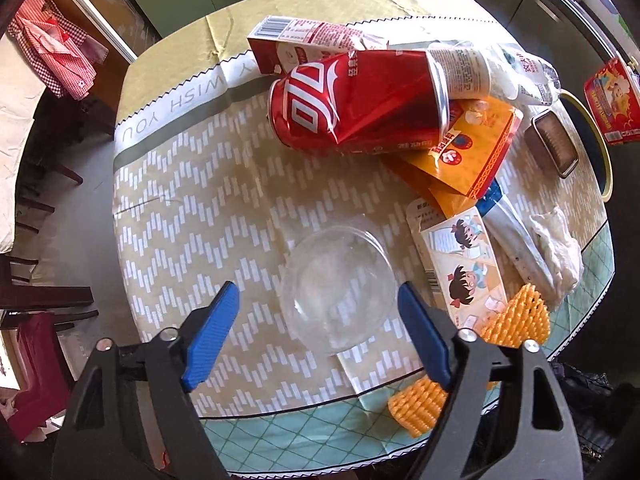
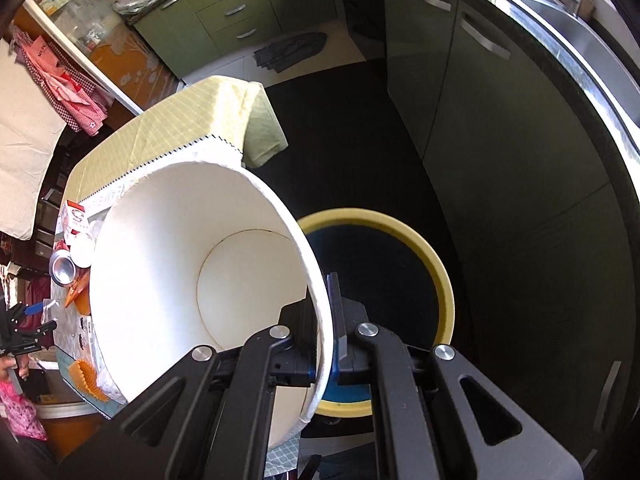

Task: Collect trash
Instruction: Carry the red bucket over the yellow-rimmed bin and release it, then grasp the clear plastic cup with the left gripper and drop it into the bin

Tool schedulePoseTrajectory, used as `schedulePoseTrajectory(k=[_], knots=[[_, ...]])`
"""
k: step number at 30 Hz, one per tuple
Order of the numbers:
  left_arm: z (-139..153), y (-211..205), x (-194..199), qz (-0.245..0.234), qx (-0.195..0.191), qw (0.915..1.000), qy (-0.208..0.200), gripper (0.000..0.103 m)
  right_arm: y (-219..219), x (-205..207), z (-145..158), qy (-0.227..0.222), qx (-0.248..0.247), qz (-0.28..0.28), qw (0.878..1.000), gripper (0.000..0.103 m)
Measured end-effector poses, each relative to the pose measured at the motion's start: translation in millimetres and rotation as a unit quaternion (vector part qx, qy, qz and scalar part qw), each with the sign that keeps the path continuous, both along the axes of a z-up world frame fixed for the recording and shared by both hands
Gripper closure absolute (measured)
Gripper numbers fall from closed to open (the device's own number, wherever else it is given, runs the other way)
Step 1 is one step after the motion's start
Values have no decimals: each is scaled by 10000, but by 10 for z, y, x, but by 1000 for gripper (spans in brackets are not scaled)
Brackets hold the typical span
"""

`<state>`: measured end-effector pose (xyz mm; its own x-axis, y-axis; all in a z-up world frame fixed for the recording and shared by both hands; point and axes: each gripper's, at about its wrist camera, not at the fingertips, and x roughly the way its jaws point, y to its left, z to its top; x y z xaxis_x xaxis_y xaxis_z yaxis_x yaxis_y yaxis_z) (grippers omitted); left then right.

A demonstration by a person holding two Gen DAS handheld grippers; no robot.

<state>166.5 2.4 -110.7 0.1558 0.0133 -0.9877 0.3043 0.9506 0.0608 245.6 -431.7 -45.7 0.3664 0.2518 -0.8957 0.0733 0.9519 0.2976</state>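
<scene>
My left claw (image 1: pixel 318 328) points down at the worktop (image 1: pixel 168 208), jaws wide either side of the clear plastic lid (image 1: pixel 339 290), not touching. My right claw (image 2: pixel 326 320) pinches the paper bowl's (image 2: pixel 192 256) rim, just beside the yellow-rimmed bin (image 2: pixel 436 264).

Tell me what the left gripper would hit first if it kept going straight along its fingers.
Most likely the clear plastic bowl, which lies on the tablecloth just ahead of the open left gripper, roughly between its fingers. Depth is unclear, so how near is uncertain.
</scene>
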Motion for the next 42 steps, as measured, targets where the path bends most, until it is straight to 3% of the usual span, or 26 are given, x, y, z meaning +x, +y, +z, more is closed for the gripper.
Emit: schedulePoseTrajectory(k=[2,4,9,15,19,21,26,32,37,42], knots=[[-52,13,3,31,-108,9999,132,54,-61,-41,-208,151,-44,-62,9999,98],[-94,32,3,76,-205,9995,213,61,-94,10,-408,297,-107,-154,9994,98],[-14,65,-52,105,-346,9993,-25,62,-282,-5,-835,613,-299,-463,9966,97],[315,19,-131,61,-331,9984,-447,62,-359,-25,-1207,847,-234,-523,9948,95],[577,-166,-200,-176,-327,9967,-726,62,-299,45,-1303,874,-157,-434,9951,77],[692,-331,-210,-364,-332,9954,-822,62,-296,37,-1246,772,-224,-424,9959,77],[876,-1099,-269,-1114,-536,9886,-856,62,-353,-99,-900,333,-209,-491,9980,77],[902,-2431,-289,-2305,-846,9662,-793,62,-584,-511,-581,-36,-257,-653,9975,77],[638,-3587,-125,-2917,-1089,9481,-654,61,-804,-894,-484,-116,-238,-964,9950,77],[96,-4549,68,-3098,-921,9454,-433,61,-982,-1241,-526,-67,-178,-1168,9930,77]])
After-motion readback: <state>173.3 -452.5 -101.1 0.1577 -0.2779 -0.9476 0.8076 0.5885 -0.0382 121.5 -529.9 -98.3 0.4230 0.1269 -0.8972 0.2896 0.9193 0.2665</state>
